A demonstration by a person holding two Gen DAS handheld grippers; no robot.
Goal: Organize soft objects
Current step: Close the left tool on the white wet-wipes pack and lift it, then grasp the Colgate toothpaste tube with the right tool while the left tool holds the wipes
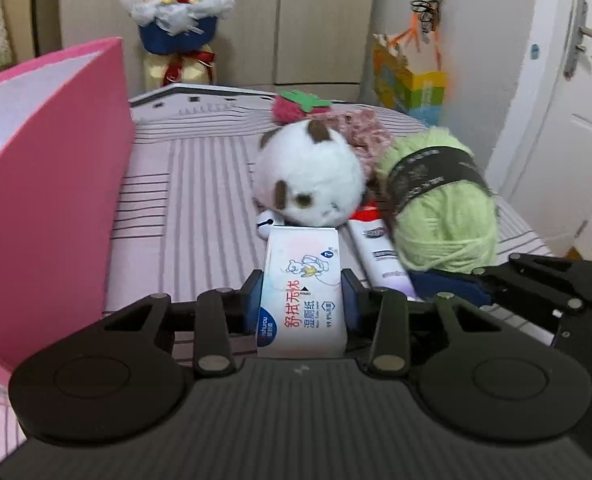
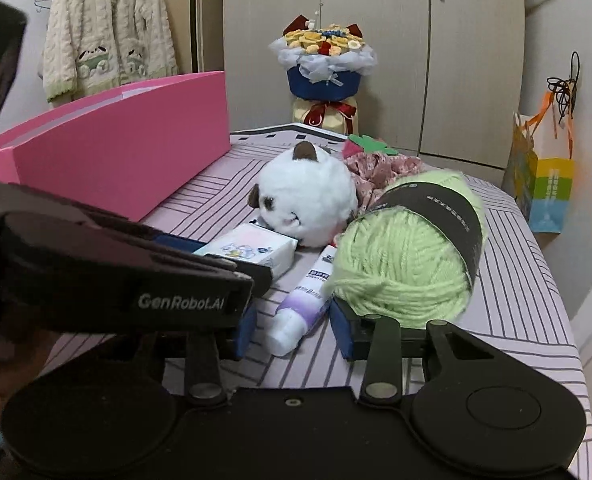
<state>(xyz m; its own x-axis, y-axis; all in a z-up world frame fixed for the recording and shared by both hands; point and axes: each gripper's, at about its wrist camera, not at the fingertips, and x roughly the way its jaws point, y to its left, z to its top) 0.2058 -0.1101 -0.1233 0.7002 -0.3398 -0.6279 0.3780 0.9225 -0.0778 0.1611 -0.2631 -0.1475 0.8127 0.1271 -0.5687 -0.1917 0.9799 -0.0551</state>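
At the far left a pink box point(image 1: 52, 184) stood open on the striped bed point(image 1: 200, 184), well apart from the pile of things, and looked the likely place for the soft things to go.

Next along, the left claw point(image 1: 302, 296) was clenched on a wipes pack point(image 1: 302, 292): both blue pads point(image 1: 254, 300) pressed its sides near the end closest to the camera, while the far end pointed at the plush point(image 1: 310, 172). The pack still seemed to lie on the bed. A small bell point(image 1: 266, 226) sat just beside the plush, left of the pack.

The risk here was the grip itself. The pack is soft and slick, and held only at one end it could sag, twist or slip out when lifted. Its far end nearly touched the plush, so a careless pull might drag or roll the plush too.

Right of the pack lay a white tube point(image 2: 302, 308), its cap end between the right claw's point(image 2: 296, 324) pads. That claw was still released: gaps showed on both sides of the tube. The green yarn point(image 2: 408, 256) rested against the right pad point(image 2: 342, 330), so closing could catch loose strands or nudge the ball toward the bed's edge. The tube, being round and smooth, could squirt forward if pinched near the cap.

The two claws were close together, the left one overlapping the right's view; lifting both at once could knock them.

Behind the yarn lay pink knitwear point(image 2: 380, 168).
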